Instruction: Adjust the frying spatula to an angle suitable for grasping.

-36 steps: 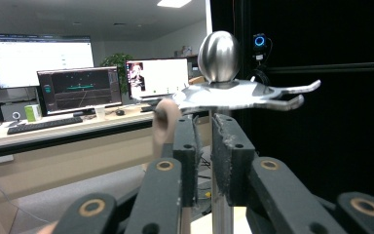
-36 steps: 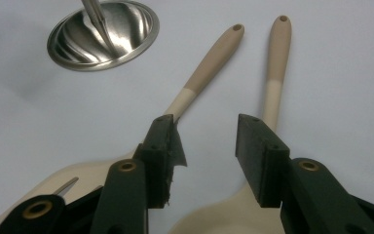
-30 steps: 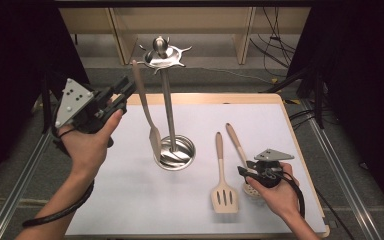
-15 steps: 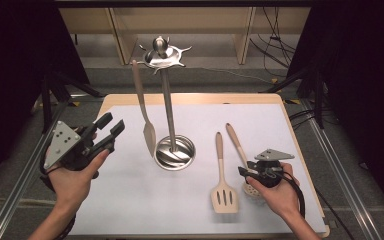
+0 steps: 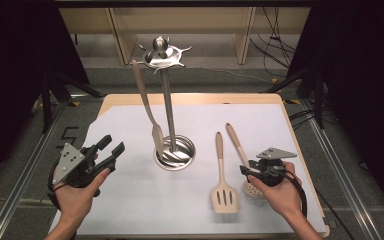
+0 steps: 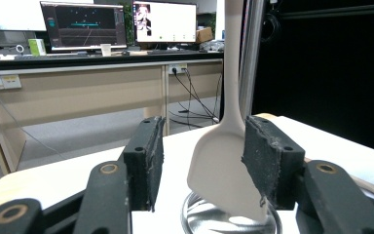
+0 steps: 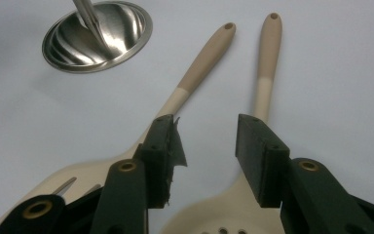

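**Both grippers open, utensils free**

We are seeing the left gripper [image 5: 109,150] sitting low over the near left part of the white table [image 5: 130,210], pointing toward the steel utensil stand [image 5: 169,107]. Its jaws have just been opening and are now standing wide. In the left gripper view the pale spatula [image 6: 226,161] hanging from the stand's top ring is showing in the gap between the two pads, beyond them; neither pad is pressing on it. Its blade is hanging just above the stand's round base [image 5: 175,154].

The right gripper [image 5: 247,170] is resting at the near right, jaws also well apart and gripping nothing. It is hovering over the head of the perforated skimmer [image 7: 265,63], whose handle is running away between the pads in the right gripper view. Whether the pads are touching the skimmer we cannot tell. The slotted turner [image 5: 222,180] is lying just left of it, flat on the table, its handle angling toward the stand.
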